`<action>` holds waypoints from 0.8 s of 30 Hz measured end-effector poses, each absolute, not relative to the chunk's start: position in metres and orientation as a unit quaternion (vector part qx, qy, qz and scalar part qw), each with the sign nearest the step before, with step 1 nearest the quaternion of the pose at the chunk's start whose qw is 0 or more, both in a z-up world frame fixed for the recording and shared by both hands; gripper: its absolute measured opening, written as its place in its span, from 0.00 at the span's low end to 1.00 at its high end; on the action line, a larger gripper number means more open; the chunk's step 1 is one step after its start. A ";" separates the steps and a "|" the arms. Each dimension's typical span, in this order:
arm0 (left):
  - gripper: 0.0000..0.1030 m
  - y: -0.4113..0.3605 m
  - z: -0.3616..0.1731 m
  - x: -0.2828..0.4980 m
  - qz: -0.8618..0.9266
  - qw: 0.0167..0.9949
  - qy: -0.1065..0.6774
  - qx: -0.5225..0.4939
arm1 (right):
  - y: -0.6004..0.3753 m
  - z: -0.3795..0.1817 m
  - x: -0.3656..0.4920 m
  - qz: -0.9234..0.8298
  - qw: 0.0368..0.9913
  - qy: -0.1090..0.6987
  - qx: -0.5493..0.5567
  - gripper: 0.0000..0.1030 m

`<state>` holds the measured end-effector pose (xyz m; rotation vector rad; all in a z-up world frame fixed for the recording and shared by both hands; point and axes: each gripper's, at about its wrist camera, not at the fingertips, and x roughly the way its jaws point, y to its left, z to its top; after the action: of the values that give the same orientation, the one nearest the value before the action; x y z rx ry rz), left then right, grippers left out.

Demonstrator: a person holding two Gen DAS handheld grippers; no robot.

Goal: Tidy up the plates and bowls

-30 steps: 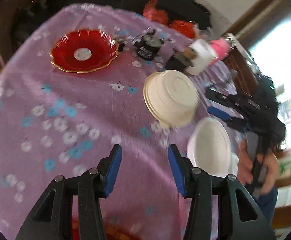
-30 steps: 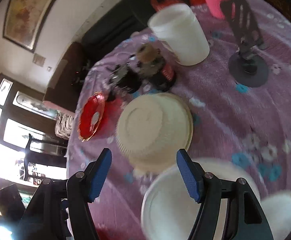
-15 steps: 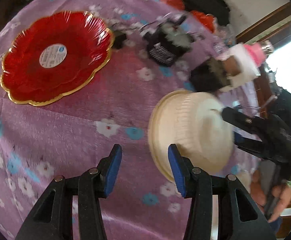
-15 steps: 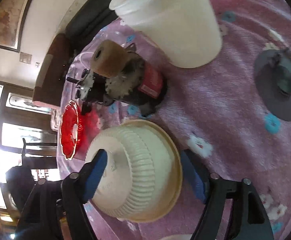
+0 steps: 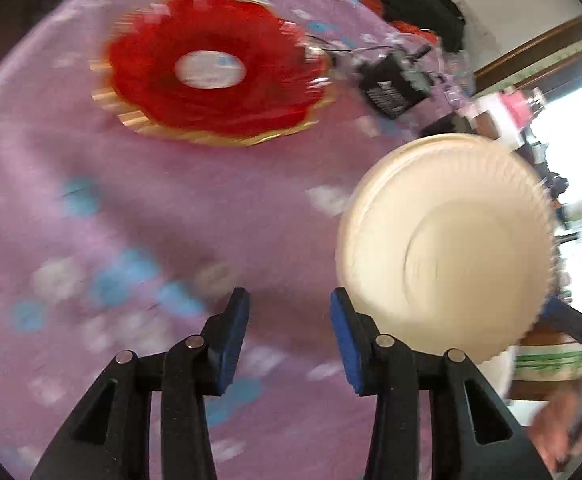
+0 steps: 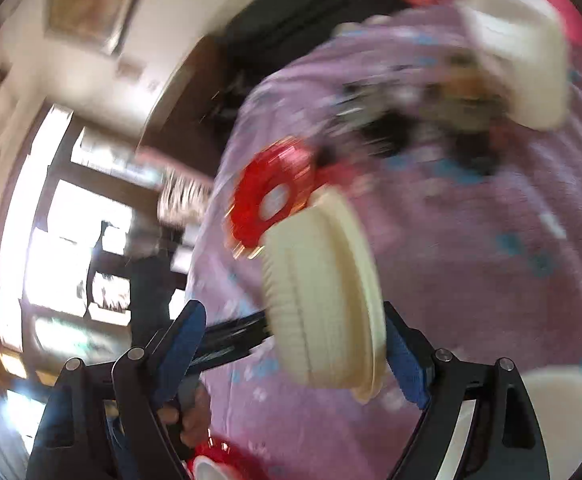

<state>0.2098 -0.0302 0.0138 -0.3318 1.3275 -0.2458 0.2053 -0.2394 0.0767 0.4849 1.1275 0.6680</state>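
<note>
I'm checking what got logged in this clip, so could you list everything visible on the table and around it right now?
Cream ribbed paper bowl: one, tilted on edge between the right gripper's jaws.
Red scalloped gold-rimmed plate: one, far side of cloth.
Purple floral tablecloth: one, covers table.
White plastic tub: one, far end.
Black clutter: blurred, beside red plate.
White bowl: one, near edge.
Left gripper: black, blue pads, nothing between.
Right gripper: wide, around bowl; grip unclear.

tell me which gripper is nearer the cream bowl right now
Right. The cream bowl sits between the right gripper fingers; the left gripper is beside it, with nothing between its fingers.
</note>
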 end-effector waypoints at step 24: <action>0.39 0.037 0.057 0.194 -0.079 0.814 0.550 -0.172 | -0.216 0.064 0.192 0.199 0.825 0.507 0.149 0.49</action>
<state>0.1944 0.0368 0.0571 -0.3674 1.1729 -0.1681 0.1915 -0.2164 0.0637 0.3167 1.0784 0.4220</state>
